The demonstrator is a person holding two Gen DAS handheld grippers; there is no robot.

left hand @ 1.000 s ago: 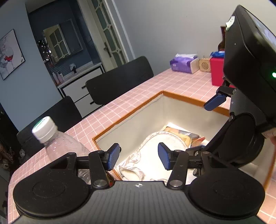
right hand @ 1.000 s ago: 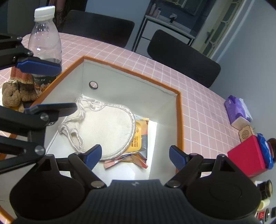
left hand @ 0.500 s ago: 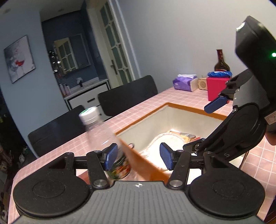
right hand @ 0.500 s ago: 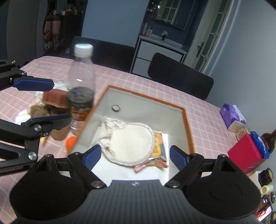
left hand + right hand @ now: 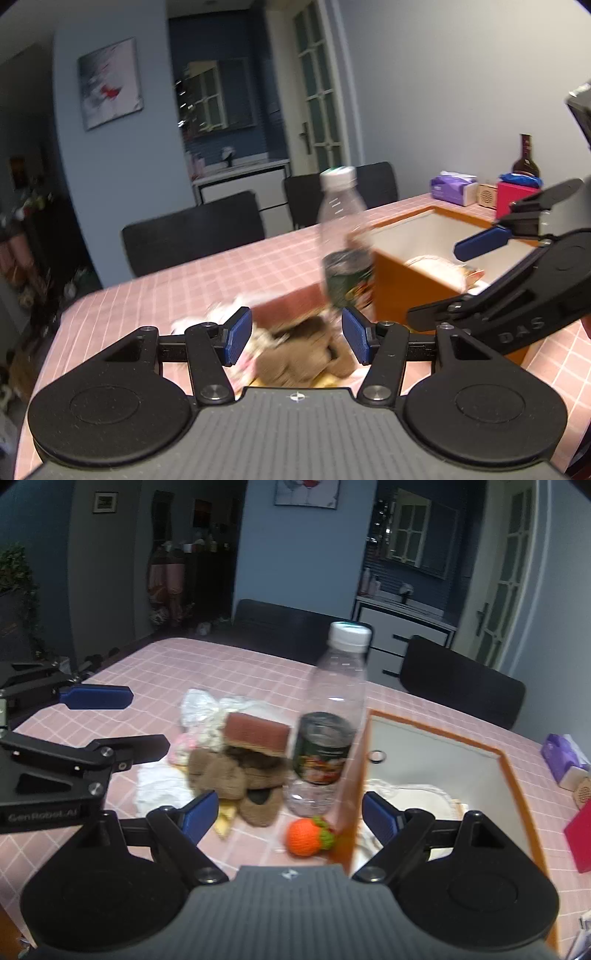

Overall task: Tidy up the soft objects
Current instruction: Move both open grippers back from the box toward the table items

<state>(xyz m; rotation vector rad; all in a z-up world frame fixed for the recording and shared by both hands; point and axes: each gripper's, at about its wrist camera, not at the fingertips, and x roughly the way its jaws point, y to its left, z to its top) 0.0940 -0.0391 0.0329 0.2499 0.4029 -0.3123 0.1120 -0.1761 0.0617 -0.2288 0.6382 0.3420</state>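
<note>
Both tongs are spread and carry nothing. The left tongs (image 5: 294, 334) hang just above the heap of soft things on the bench (image 5: 221, 672), and the right tongs (image 5: 286, 814) hover near the box (image 5: 506, 764). The heap lies just left of the box: a brown plush (image 5: 236, 779), a sponge (image 5: 256, 733) resting on top of it, a white crinkly bag (image 5: 210, 709) behind, and white cloth (image 5: 159, 786) in front. An orange knit fruit (image 5: 308, 836) sits apart, close against the box wall. A bottle (image 5: 332, 720) stands upright between heap and box, and a cream cloth (image 5: 417, 794) already lies inside the box. The step in hand looks like picking the next soft item for the box, most likely the plush under the left tongs. To do it well, come down over the plush's thick middle, not a trailing edge, and close firmly, since it will squash before it holds. The sponge may slide off as the plush rises, so lift slowly. On the carry, swing wide of the bottle, which looks light and easy to topple, and keep clear of the right tongs. The left view is blurred, so the exact alignment cannot be judged.
</note>
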